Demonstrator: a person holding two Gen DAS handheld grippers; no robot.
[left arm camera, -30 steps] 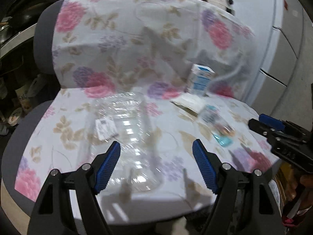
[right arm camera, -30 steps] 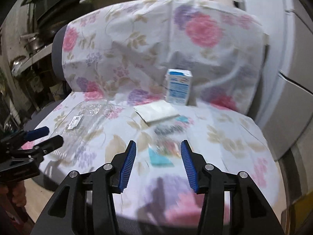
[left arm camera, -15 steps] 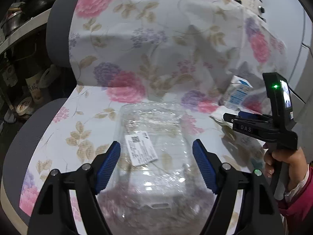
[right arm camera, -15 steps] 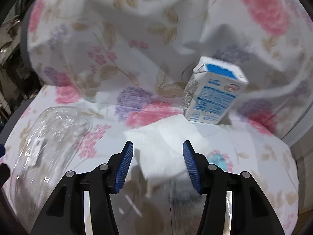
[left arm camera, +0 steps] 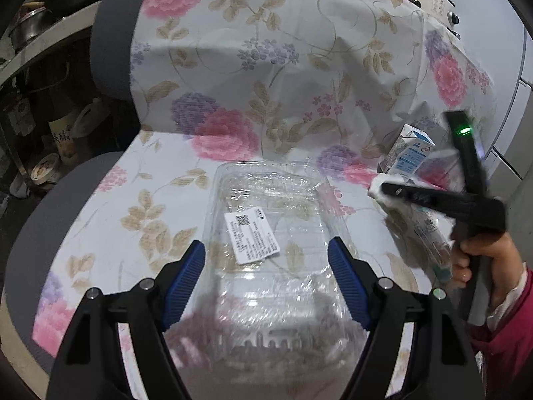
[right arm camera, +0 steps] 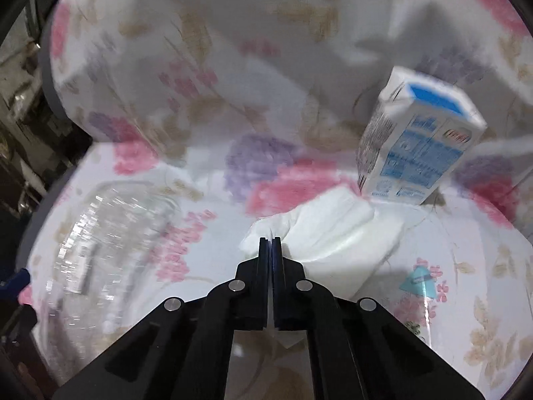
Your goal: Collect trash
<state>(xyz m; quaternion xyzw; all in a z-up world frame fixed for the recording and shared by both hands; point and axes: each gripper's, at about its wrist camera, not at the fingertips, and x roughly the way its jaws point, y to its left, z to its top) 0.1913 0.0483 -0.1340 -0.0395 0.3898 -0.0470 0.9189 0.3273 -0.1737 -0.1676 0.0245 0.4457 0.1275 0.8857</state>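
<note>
A clear plastic tray with a white label lies on the flowered seat cover. My left gripper is open just above its near end, one finger on each side. My right gripper is shut on the near corner of a white paper napkin. In the left wrist view the right gripper shows at the right, with the napkin's corner at its tip. A blue and white milk carton stands behind the napkin, also in the left wrist view. A clear wrapper with a teal corner lies at right.
The chair's grey seat edge and backrest frame the cover. A dark shelf with pots and bowls stands at left. White cabinet fronts are at right. The clear tray also shows in the right wrist view.
My right gripper has moved forward and closed on the napkin's corner. My left gripper has come closer over the clear tray and stays open.
</note>
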